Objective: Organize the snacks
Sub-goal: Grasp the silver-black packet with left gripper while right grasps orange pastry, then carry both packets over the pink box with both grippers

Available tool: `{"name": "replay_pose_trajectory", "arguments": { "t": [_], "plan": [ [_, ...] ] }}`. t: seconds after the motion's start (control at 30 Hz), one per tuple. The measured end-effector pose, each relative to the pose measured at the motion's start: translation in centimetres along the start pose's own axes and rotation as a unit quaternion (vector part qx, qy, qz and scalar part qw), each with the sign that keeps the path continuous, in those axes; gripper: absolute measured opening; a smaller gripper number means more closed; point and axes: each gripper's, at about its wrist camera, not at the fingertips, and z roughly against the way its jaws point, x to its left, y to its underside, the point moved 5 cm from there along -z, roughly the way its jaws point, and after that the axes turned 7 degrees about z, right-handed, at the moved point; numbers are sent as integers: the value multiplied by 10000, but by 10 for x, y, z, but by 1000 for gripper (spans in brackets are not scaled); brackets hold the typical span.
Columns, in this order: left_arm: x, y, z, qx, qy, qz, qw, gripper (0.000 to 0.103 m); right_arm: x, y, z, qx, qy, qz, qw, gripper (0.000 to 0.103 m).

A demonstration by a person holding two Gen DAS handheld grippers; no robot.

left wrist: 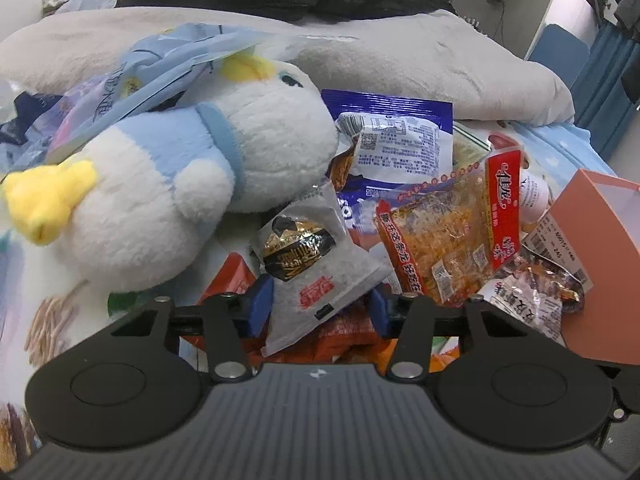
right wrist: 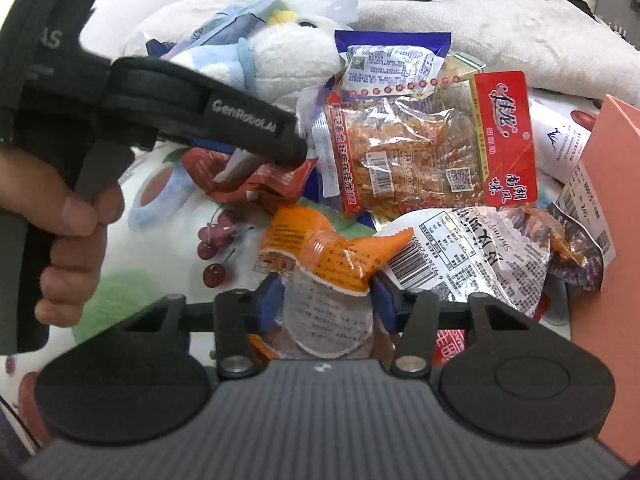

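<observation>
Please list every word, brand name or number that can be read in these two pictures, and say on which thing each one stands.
"GenRobot.AI": on the black strap of the left gripper.
"AS": end of a cut-off word on the black device body above it.
"Shrimp": upside down, on the white snack bag.
"245": on the receipt.
Chinese print on the red-and-clear noodle snack bag, grey packet and orange packet: too small to read.
</observation>
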Motion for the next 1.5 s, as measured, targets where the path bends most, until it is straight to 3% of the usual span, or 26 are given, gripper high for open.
{"name": "replay_pose_trajectory", "arguments": {
  "t": [0.4, 0.8, 1.13, 1.5],
  "plan": [
    [5, 31, 56, -1, -27, 505, 9987, 54, 3, 12, 43, -86, 28, -100, 9999, 47],
    [-6, 90, 117, 91, 17, 678, 9977, 53, 10, 45, 99, -111, 220, -193, 9995, 47],
    [-29, 133, 150, 258, 104, 824, 9962, 53, -8, 70, 141, -227, 457, -469, 9976, 47],
    [-65, 128, 172, 195, 190, 721, 9970, 53, -29, 69, 174, -493, 367, -853, 9945, 47]
  ]
}}
